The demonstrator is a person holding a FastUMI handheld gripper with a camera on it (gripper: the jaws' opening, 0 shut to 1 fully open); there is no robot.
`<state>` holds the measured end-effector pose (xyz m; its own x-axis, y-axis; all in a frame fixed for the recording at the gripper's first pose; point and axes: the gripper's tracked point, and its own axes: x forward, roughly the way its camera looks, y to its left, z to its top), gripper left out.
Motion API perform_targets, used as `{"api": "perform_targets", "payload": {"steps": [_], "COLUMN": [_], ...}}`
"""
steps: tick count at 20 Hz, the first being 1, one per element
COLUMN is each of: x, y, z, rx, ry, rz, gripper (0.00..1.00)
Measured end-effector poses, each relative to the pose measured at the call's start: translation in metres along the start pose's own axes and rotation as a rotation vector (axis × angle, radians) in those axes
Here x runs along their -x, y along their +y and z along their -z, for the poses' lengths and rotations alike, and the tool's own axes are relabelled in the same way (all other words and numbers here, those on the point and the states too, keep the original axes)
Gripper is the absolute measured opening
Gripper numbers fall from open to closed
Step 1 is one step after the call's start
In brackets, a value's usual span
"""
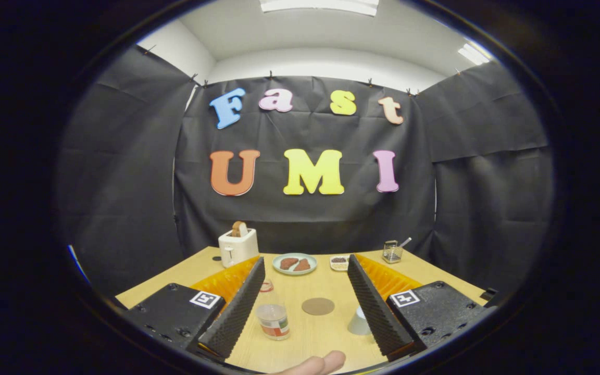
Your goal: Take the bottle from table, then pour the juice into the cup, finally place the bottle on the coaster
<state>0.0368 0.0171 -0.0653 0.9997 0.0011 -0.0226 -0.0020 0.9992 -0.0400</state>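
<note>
Gripper [305, 271] spread wide, holding nothing. Bottle [272, 312] upright on desk [300, 338], w/ coaster [318, 306] just beside it; bottle top partly hidden by one finger. Cup [358, 322] past coaster, half hidden behind other finger.

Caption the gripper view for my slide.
Open gripper above the table, with bottle, coaster and cup between its fingers.

Bright ceiling lights [320, 5] overhead; sharp centre, fisheye-bent edges.
</note>
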Motion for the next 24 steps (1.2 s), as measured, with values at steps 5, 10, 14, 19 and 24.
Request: {"api": "perform_targets", "payload": {"steps": [5,10,14,19,24], "x": [-0.01,-0.02,-0.029,-0.041,-0.059], "y": [0.018,0.033,0.045,0.054,0.066], "z": [0.027,0.067,0.1,0.133,0.162], "rx": [-0.03,-0.065,-0.069,-0.094,-0.058], "ry": [0.008,0.036,0.06,0.073,0.1], "rz": [-0.019,-0.024,-0.031,-0.015,0.03], "gripper": [1.0,1.0,1.0,1.0,1.0]}}
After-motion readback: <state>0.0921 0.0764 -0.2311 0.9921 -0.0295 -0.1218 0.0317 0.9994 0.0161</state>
